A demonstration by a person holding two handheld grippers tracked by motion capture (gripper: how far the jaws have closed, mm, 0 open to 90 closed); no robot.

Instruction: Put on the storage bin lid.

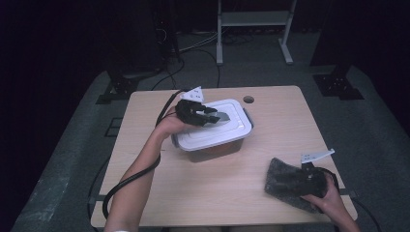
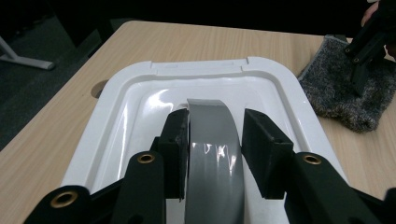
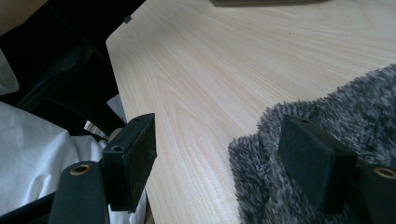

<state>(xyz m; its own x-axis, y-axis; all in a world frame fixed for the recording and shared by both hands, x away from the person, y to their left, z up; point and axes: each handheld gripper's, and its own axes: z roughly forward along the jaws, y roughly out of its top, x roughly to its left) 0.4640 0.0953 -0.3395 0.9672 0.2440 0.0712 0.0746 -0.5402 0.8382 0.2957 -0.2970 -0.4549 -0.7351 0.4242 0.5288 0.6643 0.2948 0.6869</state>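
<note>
Both black two-jaw grippers, the left gripper (image 1: pixel 205 115) and the right gripper (image 1: pixel 295 182), carry a grey three-cornered plate on top and trail a thick black cable. Their flat rectangular black pads (image 2: pixel 266 144) sit on arms with brass-ringed rivets. Forearms are bare.

The table (image 1: pixel 212 188) bears a lidded box (image 1: pixel 212 130) left of centre, toward the far side, with a handle (image 2: pixel 212 140) on top of its lid (image 2: pixel 140 93). The left gripper (image 1: pixel 209 117) sits over the lid, its jaws either side of the handle. A cloth (image 1: pixel 280 181) lies at the near right corner, well apart from the box; the right gripper (image 1: pixel 295 181) rests on it. A round hole (image 1: pixel 248 99) lies behind the box, near the far edge.
</note>
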